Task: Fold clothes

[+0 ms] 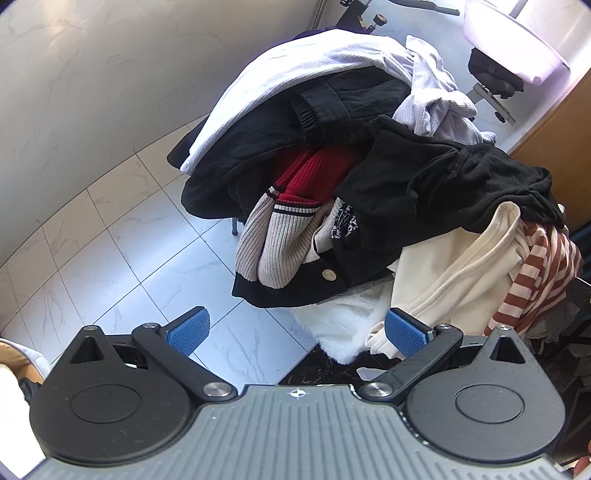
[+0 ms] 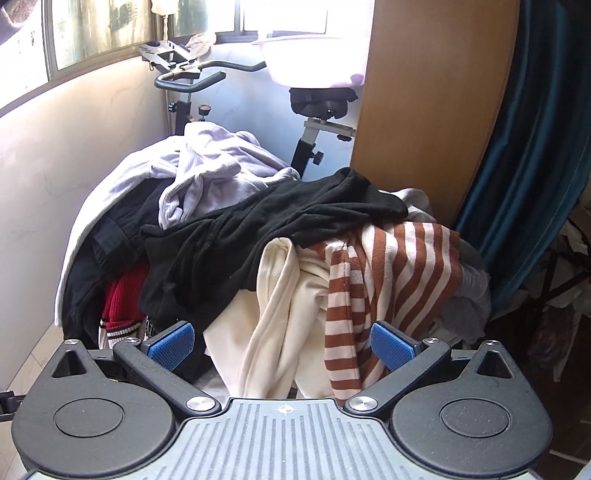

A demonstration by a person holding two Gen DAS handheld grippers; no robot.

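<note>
A heap of unfolded clothes fills both views. On top lies a black garment, over a cream top and a rust-and-white striped shirt. A lilac garment, a red knit and a beige ribbed sleeve sit further back. My left gripper is open, just short of the pile's lower edge. My right gripper is open in front of the cream and striped cloth, with nothing between its blue pads.
Pale floor tiles spread left of the pile. An exercise bike stands behind it with a pink basin on the saddle. A wooden panel and a blue curtain rise at the right. Windows line the back wall.
</note>
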